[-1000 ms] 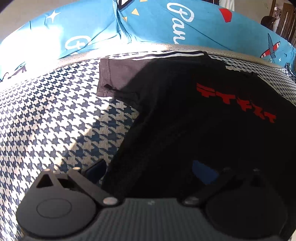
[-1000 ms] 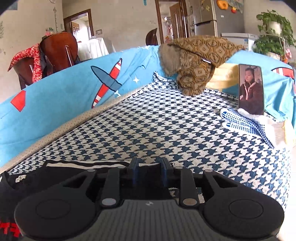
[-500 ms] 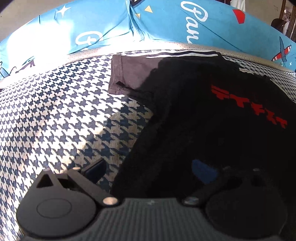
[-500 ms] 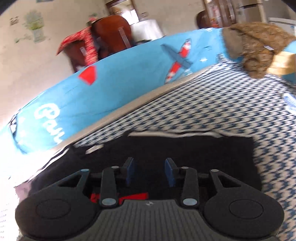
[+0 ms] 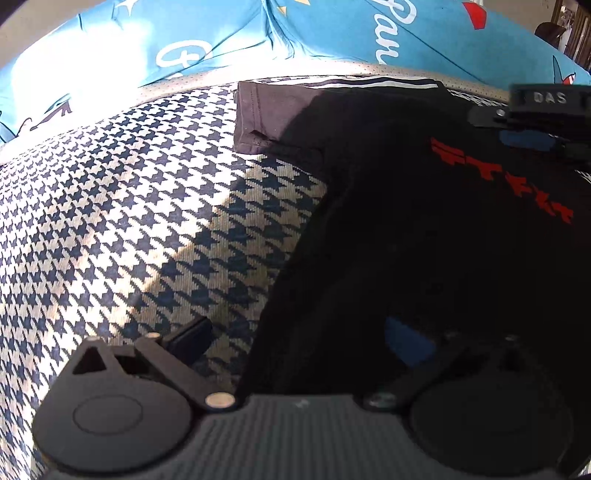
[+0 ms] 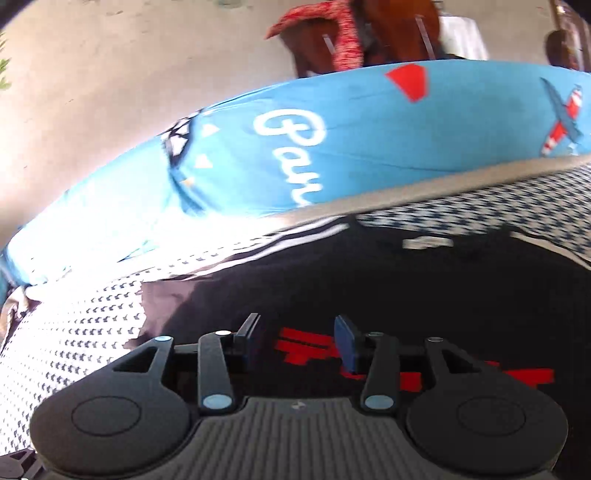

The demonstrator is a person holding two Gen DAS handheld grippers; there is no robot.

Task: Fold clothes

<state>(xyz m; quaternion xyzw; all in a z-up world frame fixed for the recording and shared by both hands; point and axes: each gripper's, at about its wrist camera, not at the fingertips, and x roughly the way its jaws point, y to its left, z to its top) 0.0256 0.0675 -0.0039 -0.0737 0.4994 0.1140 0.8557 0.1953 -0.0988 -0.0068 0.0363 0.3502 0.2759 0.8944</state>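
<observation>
The left tongs (image 5: 295,343) hang wide open and empty much as a second ago, one finger (image 5: 188,334) over the houndstooth cover (image 5: 110,221), the other over the black T-shirt (image 5: 424,258), straddling its left edge; the right tongs (image 6: 297,341) have swung round from facing down the sofa to hover over the shirt's red print (image 6: 306,347) (jaws now parted, holding nothing); both seem poised for a fresh grip, so a fold is likely next; the shirt lies flat against the blue backrest (image 5: 332,29).
</observation>
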